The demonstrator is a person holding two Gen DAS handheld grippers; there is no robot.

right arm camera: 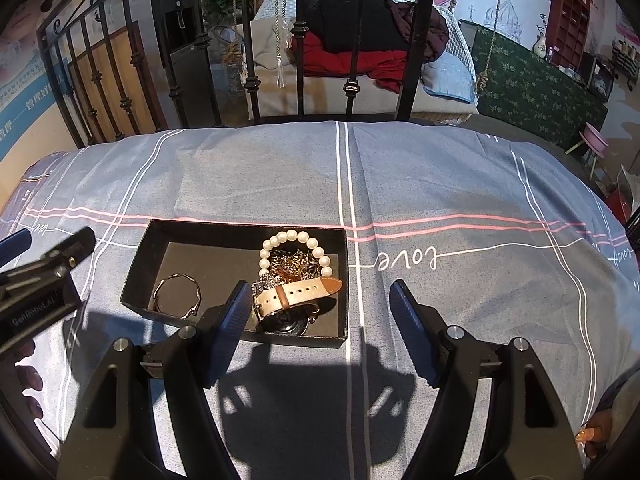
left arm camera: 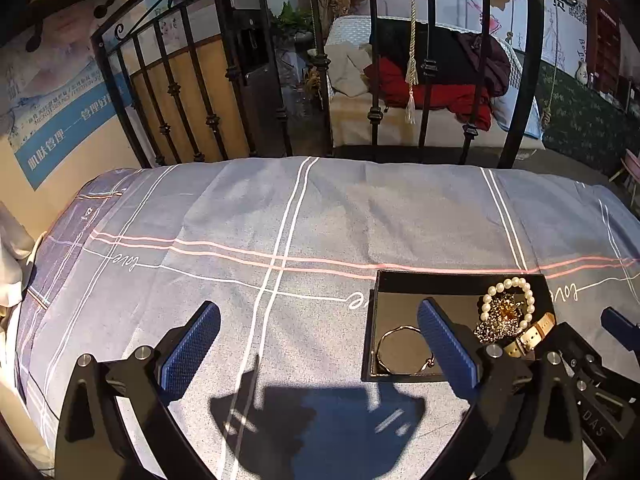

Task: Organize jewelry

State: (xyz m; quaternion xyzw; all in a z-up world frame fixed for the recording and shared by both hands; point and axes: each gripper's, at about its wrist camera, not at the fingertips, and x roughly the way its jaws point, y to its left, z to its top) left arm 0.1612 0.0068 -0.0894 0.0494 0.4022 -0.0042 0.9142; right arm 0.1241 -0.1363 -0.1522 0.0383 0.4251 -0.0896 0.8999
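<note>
A shallow black jewelry box [right arm camera: 176, 236] lies on the bed; it also shows in the left wrist view [left arm camera: 460, 278]. Inside it are a pearl bracelet [right arm camera: 296, 237], a sparkly amber brooch [right arm camera: 294, 266], a watch with a beige strap [right arm camera: 298, 292] and a thin metal bangle [right arm camera: 178, 294]. The pearl bracelet [left arm camera: 508, 286] and bangle [left arm camera: 402, 346] show in the left wrist view too. My left gripper [left arm camera: 318, 330] is open and empty, left of the box. My right gripper [right arm camera: 320, 314] is open and empty, over the box's near right corner.
The bed has a grey-blue checked cover [right arm camera: 440, 184] with white and pink lines. A black iron bed frame [right arm camera: 352, 40] stands at the far edge. A wall [left arm camera: 48, 112] runs along the left side. The left gripper's body [right arm camera: 40, 276] shows at the right wrist view's left edge.
</note>
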